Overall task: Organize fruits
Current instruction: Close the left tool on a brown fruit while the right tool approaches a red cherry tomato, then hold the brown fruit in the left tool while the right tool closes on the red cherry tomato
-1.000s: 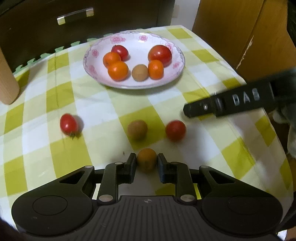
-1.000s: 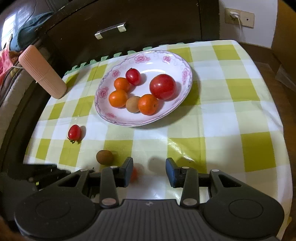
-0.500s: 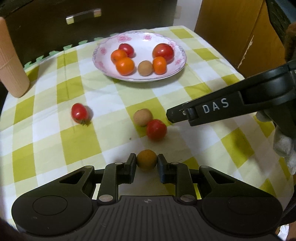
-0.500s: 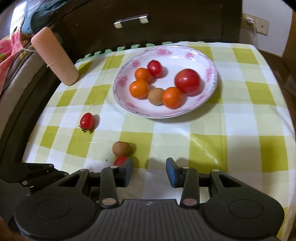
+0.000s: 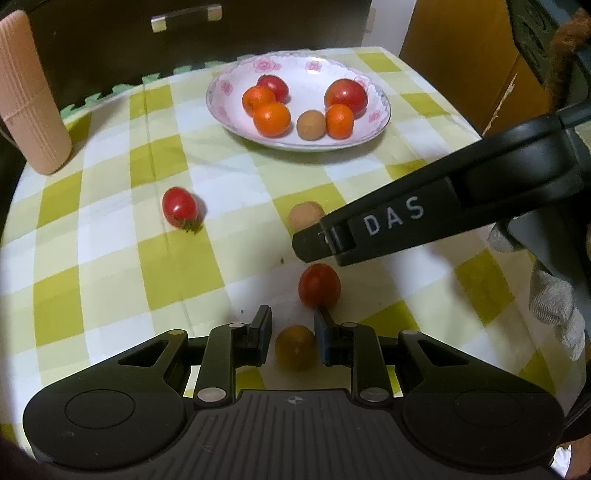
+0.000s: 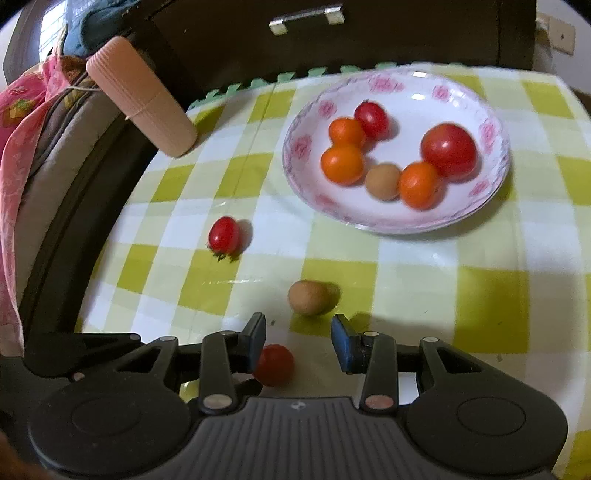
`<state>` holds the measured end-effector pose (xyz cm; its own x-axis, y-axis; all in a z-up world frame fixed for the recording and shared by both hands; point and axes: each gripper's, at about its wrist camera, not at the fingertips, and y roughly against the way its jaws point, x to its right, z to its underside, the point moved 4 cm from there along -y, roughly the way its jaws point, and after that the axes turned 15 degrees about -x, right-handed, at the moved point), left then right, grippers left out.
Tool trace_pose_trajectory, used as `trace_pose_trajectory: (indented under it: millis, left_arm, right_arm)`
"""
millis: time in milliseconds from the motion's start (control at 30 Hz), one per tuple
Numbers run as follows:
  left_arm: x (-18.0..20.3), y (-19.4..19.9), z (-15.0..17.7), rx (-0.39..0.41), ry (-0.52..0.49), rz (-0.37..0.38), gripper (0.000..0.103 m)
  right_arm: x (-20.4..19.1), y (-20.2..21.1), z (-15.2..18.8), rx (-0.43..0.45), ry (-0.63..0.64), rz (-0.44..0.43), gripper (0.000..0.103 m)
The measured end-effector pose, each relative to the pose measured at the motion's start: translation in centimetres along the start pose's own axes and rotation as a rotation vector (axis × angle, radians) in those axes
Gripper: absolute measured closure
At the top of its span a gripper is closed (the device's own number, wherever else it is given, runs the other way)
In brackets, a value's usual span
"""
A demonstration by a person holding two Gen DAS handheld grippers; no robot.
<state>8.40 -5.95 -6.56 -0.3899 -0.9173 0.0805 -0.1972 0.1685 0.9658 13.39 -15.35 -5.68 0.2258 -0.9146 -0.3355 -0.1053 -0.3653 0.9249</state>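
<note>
A flowered white plate (image 5: 221, 86) (image 6: 489, 129) at the back of the checked table holds several tomatoes, small oranges and a brown fruit. On the cloth lie a cherry tomato (image 5: 180, 207) (image 6: 224, 236), a brown fruit (image 5: 302, 217) (image 6: 309, 297) and a red tomato (image 5: 319, 286) (image 6: 274, 363). My left gripper (image 5: 292, 328) is shut on a small orange (image 5: 295, 350) that sits far back between the fingers. My right gripper (image 6: 299, 341) (image 5: 308, 248) is open. The red tomato lies between its fingers, close to the left one.
A pink ribbed cylinder (image 5: 33, 99) (image 6: 144, 103) stands at the table's back left. Behind is a dark cabinet with a metal handle (image 5: 186, 16). A wooden door (image 5: 454, 48) is on the right, the table edge runs close below it. A gloved hand (image 5: 554, 306) holds the right gripper.
The right gripper swung left and forward until the red tomato lay between its open fingers. The left gripper drew back, and the orange now sits deeper between its fingers.
</note>
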Motion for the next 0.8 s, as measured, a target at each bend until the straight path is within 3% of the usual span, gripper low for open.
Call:
trace_pose_trajectory:
  millis: [400, 800]
  left_arm:
    - [0.4, 0.2, 1.5, -0.008, -0.003, -0.02, 0.069]
    - [0.8, 0.5, 2.6, -0.004, -0.018, -0.043, 0.059]
  right_arm:
    - [-1.0, 0.2, 0.5, -0.002, 0.017, -0.003, 0.066]
    - [-1.2, -0.1, 0.9, -0.012, 0.007, -0.007, 0.066]
